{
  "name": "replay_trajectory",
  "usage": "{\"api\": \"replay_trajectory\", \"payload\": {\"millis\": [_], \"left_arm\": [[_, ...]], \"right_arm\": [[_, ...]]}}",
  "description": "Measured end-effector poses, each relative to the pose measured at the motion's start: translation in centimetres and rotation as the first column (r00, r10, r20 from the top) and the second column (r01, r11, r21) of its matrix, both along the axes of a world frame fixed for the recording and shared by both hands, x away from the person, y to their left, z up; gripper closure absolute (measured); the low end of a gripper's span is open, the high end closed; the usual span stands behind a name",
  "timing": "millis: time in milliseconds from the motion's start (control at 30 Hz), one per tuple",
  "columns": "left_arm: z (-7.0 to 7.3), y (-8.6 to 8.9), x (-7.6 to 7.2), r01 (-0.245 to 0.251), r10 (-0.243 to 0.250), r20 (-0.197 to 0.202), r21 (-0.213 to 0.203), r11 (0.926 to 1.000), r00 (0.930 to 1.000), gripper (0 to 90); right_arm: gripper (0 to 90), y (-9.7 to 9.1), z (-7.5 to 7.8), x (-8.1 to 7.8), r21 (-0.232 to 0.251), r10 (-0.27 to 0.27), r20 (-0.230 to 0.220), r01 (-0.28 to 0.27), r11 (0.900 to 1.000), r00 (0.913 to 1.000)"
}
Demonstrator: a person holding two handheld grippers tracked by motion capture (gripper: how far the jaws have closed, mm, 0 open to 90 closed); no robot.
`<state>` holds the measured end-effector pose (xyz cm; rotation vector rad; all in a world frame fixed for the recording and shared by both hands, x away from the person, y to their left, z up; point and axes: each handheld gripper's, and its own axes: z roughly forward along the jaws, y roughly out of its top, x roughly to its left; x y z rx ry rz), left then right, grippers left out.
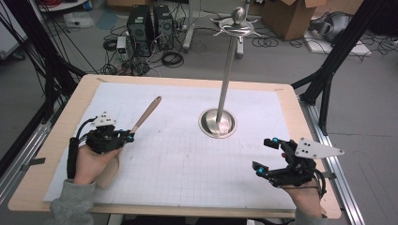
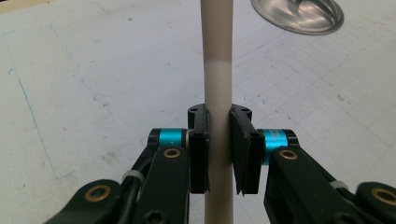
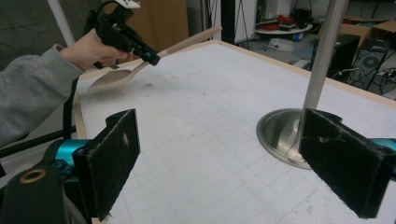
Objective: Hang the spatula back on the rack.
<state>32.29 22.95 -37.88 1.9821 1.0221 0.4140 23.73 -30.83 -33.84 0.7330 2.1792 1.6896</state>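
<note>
The left gripper [image 2: 219, 154] has its fingers clamped on a pale wooden spoon's [image 1: 141, 123] smooth, round handle.

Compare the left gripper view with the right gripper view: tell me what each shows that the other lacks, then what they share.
Left gripper view alone: the left gripper from behind, its pads pressed against the wooden spoon handle on both sides.

Right gripper view alone: the right gripper with jaws wide apart and nothing between them, the spoon's bowl held off the table, the person's grey sleeve, and the stand's upright pole.

Both: the spoon, the stand's round metal base, and the gridded white mat.
</note>
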Motion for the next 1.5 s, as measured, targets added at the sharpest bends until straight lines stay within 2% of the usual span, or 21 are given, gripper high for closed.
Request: {"api": "replay_trajectory", "payload": {"millis": [133, 467, 600, 733, 833, 967, 1100, 1233, 1300, 1367, 1433, 1500], "left_arm": [[0.6, 0.1, -0.1, -0.007, 0.007, 0.007, -0.015, 0.9999, 1.0, 78.1], [3.3, -0.3, -0.9, 0.041, -0.038, 0.059, -0.053, 0.9977, 0.9975, 78.1], [3.9, -0.9, -0.7, 0.063, -0.058, 0.065, -0.073, 0.9954, 0.9962, 78.1], [4.0, -1.6, 0.0, 0.075, -0.068, 0.068, -0.11, 0.9911, 0.9954, 78.1], [4.0, -2.2, 0.6, 0.081, -0.075, 0.067, -0.102, 0.9914, 0.995, 78.1], [4.3, -2.9, 0.9, 0.101, -0.094, 0.075, -0.086, 0.9912, 0.9927, 78.1], [4.9, -3.2, 1.3, 0.115, -0.108, 0.066, -0.1, 0.9883, 0.9919, 78.1], [5.7, -3.5, 1.5, 0.125, -0.117, 0.076, -0.097, 0.9874, 0.9902, 78.1], [6.0, -3.6, 1.6, 0.125, -0.116, 0.086, -0.099, 0.9873, 0.9895, 78.1], [6.2, -3.5, 1.6, 0.112, -0.1, 0.098, -0.124, 0.986, 0.9901, 78.1], [6.3, -3.5, 1.8, 0.102, -0.089, 0.102, -0.137, 0.9852, 0.9908, 78.1], [6.4, -3.5, 2.0, 0.108, -0.095, 0.097, -0.134, 0.9852, 0.9908, 78.1]], "right_arm": [[11.6, -0.1, -0.1, 0.4, -0.008, -0.009, -0.014, 0.009, 0.9999, 0.9999], [11.5, 0.2, -0.2, 1.1, -0.004, 0.004, -0.018, -0.004, 1.0, 0.9998], [11.5, 0.1, -0.1, 1.3, 0.001, 0.011, -0.006, -0.011, 0.9999, 0.9999], [11.5, 0.0, -0.1, 1.2, 0.009, 0.011, -0.004, -0.011, 0.9999, 0.9999], [11.5, 0.1, 0.0, 1.2, 0.024, 0.022, -0.008, -0.022, 0.9995, 0.9997], [11.5, 0.3, 0.4, 1.0, 0.042, 0.049, 0.013, -0.049, 0.9979, 0.9987], [11.5, 0.3, 0.4, 0.9, 0.046, 0.05, 0.01, -0.05, 0.9977, 0.9987], [11.5, 0.2, 0.5, 0.8, 0.063, 0.068, 0.016, -0.068, 0.9956, 0.9976], [11.5, 0.1, 0.5, 0.8, 0.072, 0.07, 0.02, -0.072, 0.9948, 0.9973], [11.5, 0.1, 0.5, 0.8, 0.077, 0.07, 0.01, -0.07, 0.9946, 0.9975], [11.5, 0.0, 0.5, 0.8, 0.081, 0.071, 0.021, -0.073, 0.9941, 0.9972], [11.5, 0.0, 0.6, 0.8, 0.082, 0.07, 0.015, -0.071, 0.994, 0.9974]]}}
